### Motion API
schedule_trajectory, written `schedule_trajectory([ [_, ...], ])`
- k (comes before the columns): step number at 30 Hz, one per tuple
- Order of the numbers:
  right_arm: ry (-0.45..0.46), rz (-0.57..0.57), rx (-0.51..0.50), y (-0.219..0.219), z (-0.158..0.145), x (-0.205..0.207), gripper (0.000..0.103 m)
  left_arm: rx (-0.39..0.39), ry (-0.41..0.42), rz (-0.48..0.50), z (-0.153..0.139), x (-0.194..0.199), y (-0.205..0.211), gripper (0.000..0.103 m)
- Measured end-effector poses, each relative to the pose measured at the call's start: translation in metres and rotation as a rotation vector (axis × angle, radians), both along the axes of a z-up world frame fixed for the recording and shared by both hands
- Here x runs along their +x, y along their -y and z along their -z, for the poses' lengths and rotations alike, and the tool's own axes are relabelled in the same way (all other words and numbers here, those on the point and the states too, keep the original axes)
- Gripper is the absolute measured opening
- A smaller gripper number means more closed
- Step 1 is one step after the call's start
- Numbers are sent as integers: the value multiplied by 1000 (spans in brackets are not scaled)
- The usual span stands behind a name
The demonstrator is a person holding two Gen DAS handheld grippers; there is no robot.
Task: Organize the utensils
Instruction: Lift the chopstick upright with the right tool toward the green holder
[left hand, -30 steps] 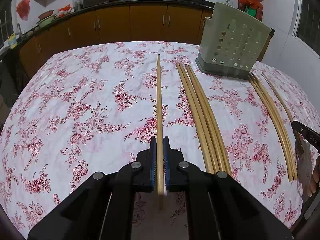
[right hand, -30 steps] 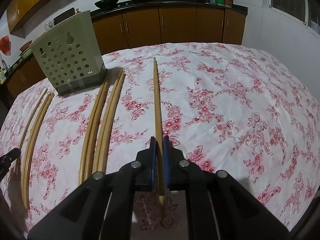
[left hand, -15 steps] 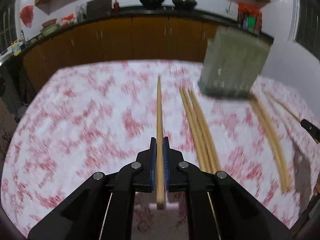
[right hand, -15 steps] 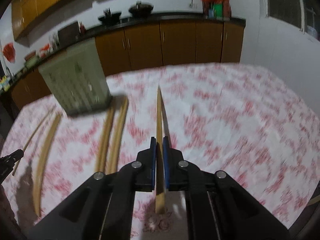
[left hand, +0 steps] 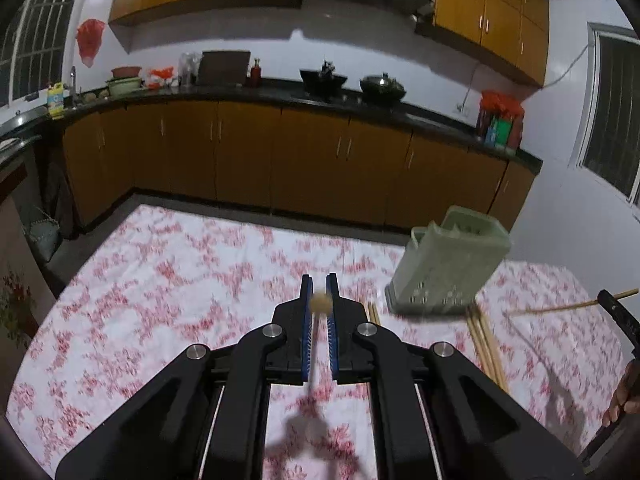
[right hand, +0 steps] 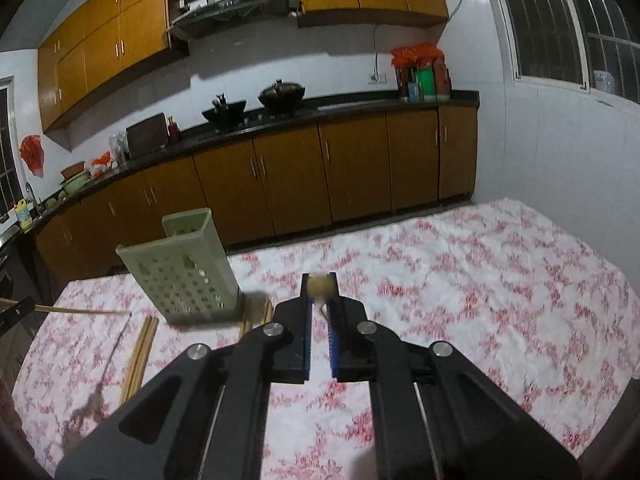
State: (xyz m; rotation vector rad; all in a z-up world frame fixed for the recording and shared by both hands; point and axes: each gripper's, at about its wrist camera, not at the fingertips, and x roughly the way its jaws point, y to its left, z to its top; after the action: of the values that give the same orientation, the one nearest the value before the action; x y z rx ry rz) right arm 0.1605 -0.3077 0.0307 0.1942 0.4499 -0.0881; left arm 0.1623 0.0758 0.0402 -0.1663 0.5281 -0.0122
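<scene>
Chopsticks: one [left hand: 320, 303] is clamped in the left tool [left hand: 320, 300], seen end-on as a round tan tip between the blue pads [left hand: 307, 328], pointing straight along the fingers and off the counter [left hand: 180, 280]. A second chopstick [right hand: 320, 286] is clamped the same way in the right tool [right hand: 320, 292], its pale tip showing end-on between the pads at the fingertips. Both tools are closed narrow on their sticks.

In the left view the right tool's black edge shows at the far right with its chopstick [left hand: 560, 307] jutting out level above the cloth; in the right view the left tool's stick [right hand: 80, 311] shows likewise at the far left, casting a thin shadow on the cloth.

The green perforated holder [left hand: 444, 272] stands on the flowered cloth between the two tools, right of the left tool and left of the right one [right hand: 180, 272].

More chopsticks lie flat on the counter. In the left view a bundle [left hand: 486, 344] lies below the holder's right corner, and a pair of ends [left hand: 373, 312] peeks out beside the tool's right finger. In the right view one bundle [right hand: 142, 350] lies left of the holder and another [right hand: 256, 314] at its right corner, partly hidden by the tool. Blur prevents an exact count of the loose sticks.

A person's fingers [left hand: 624, 396] show at the right edge of the left view.
</scene>
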Motion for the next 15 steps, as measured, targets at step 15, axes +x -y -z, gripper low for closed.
schedule_trajectory([
  [15,300,-153,110,-17,-116,12,8,-59,283,93,-116,7,30,7],
])
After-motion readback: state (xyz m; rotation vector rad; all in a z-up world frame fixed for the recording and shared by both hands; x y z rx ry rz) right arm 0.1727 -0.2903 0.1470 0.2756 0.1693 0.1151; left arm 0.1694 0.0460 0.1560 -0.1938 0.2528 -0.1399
